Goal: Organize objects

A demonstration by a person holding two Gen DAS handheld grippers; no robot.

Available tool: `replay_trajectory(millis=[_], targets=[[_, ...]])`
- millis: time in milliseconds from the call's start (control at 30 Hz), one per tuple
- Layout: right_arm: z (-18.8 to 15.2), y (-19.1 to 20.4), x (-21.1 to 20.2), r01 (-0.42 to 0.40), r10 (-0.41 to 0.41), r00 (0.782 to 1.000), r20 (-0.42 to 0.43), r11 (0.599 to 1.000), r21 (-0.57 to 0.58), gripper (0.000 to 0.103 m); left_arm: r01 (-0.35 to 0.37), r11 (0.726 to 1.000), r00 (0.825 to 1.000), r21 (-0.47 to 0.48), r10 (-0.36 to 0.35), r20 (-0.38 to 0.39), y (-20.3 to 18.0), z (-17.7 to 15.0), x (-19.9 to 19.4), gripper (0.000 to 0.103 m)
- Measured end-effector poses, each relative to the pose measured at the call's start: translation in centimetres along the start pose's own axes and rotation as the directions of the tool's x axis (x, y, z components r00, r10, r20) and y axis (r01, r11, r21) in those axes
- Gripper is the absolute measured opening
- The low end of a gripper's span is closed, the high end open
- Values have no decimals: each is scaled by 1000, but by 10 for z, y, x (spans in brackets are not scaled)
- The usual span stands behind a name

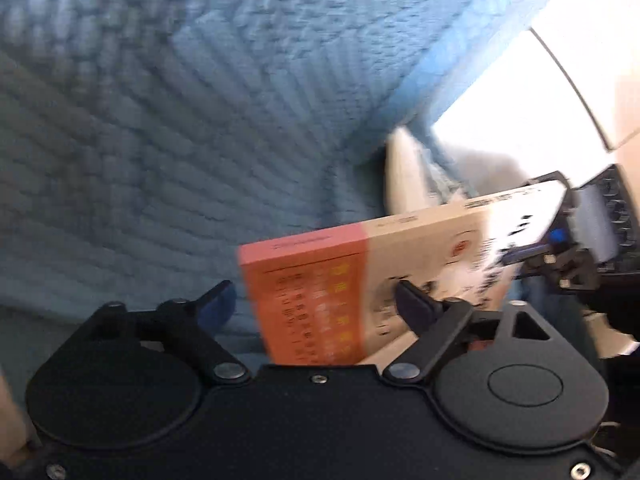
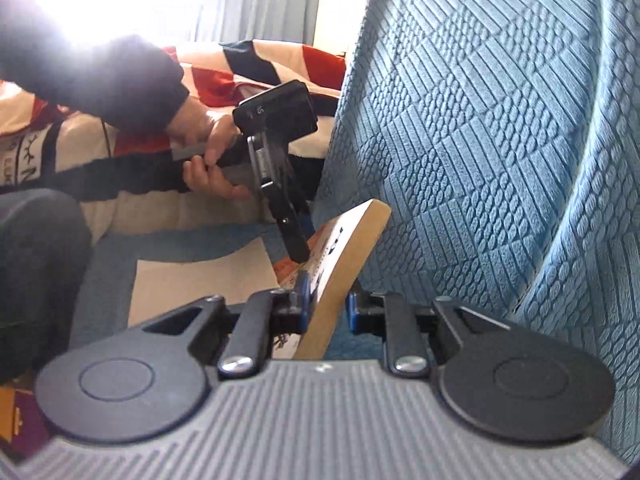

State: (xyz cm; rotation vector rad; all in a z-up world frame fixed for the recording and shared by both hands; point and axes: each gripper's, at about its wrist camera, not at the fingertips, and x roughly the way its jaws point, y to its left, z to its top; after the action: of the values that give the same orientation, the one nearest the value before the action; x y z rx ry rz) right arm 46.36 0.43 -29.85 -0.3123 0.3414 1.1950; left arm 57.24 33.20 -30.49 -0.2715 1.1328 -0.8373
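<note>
- While it sits upright against the blue quilted cushion [image 2: 500, 128], the flat orange-and-cream cardboard box [image 1: 360, 280] is not yet put away.
- The right gripper [image 2: 326, 306] pinches its near edge between 2 blue pads.
- The left gripper [image 1: 316, 300] stands spread, 1 finger [image 1: 416, 304] lying on the box's face.
- Judged from this, placing remains.

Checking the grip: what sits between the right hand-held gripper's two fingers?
In the right wrist view, the book stands edge-on between the right hand-held gripper fingers, blue pads on both faces.
</note>
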Motion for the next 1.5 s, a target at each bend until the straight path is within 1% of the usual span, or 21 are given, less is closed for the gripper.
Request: replay_trajectory(millis=[33, 100, 167, 200, 233, 267, 333, 467, 533, 600, 667, 800, 967, 1133, 1233, 1367, 1500], targets=[[-1, -1, -1, -1, 1, 1000, 6, 1000, 15, 20, -5, 1000, 1000, 11, 5, -2, -3, 0, 2, 81], [-3, -3, 0, 8, -9, 1000, 16, 998, 55, 20, -41, 999, 999, 24, 41, 5, -6, 0, 6, 81], [-8, -10, -2, 31, -34, 999, 23, 992, 121, 20, -62, 998, 998, -1, 62, 17, -8, 1, 7, 79], [-10, -14, 0, 41, -45, 999, 24, 985, 168, 21, -83, 997, 996, -4, 83, 24, -10, 1, 5, 78], [-11, -19, 1, 49, -55, 998, 19, 974, 219, 21, -113, 994, 993, -1, 113, 32, -14, 2, 4, 75], [-12, -24, 3, 61, -65, 998, 8, 963, 262, 21, -145, 989, 989, -1, 145, 41, -18, 4, 4, 71], [-11, -30, 5, 98, -94, 995, -30, 943, 319, 21, -194, 981, 979, -17, 194, 54, -26, 8, 0, 68], [0, -43, 7, 150, -117, 988, -105, 902, 404, 25, -287, 958, 956, -29, 288, 60, -45, 14, -9, 67], [5, -48, 7, 172, -129, 983, -127, 887, 429, 26, -327, 944, 942, -36, 329, 68, -53, 19, -13, 66], [9, -51, 5, 185, -137, 981, -140, 879, 440, 26, -360, 932, 929, -39, 362, 77, -64, 23, -19, 64], [14, -53, -1, 191, -140, 979, -145, 873, 448, 27, -390, 920, 916, -35, 392, 84, -77, 27, -24, 61], [24, -58, -13, 225, -160, 971, -177, 856, 465, 28, -457, 889, 885, -26, 458, 83, -105, 38, -28, 60], [31, -58, -34, 234, -165, 970, -179, 835, 498, 29, -480, 877, 871, -19, 479, 105, -137, 40, -35, 60], [42, -48, -57, 248, -174, 966, -194, 842, 480, 29, -499, 865, 858, -42, 501, 117, -171, 30, -44, 60], [47, -42, -73, 234, -153, 967, -202, 845, 481, 30, -503, 860, 855, -81, 509, 100, -191, 21, -47, 60], [57, -31, -92, 212, -110, 966, -235, 857, 469, 30, -505, 854, 850, -121, 517, 100, -221, 1, -42, 60], [65, -16, -111, 197, -75, 958, -275, 872, 448, 31, -497, 850, 848, -176, 519, 108, -250, -28, -44, 61]])
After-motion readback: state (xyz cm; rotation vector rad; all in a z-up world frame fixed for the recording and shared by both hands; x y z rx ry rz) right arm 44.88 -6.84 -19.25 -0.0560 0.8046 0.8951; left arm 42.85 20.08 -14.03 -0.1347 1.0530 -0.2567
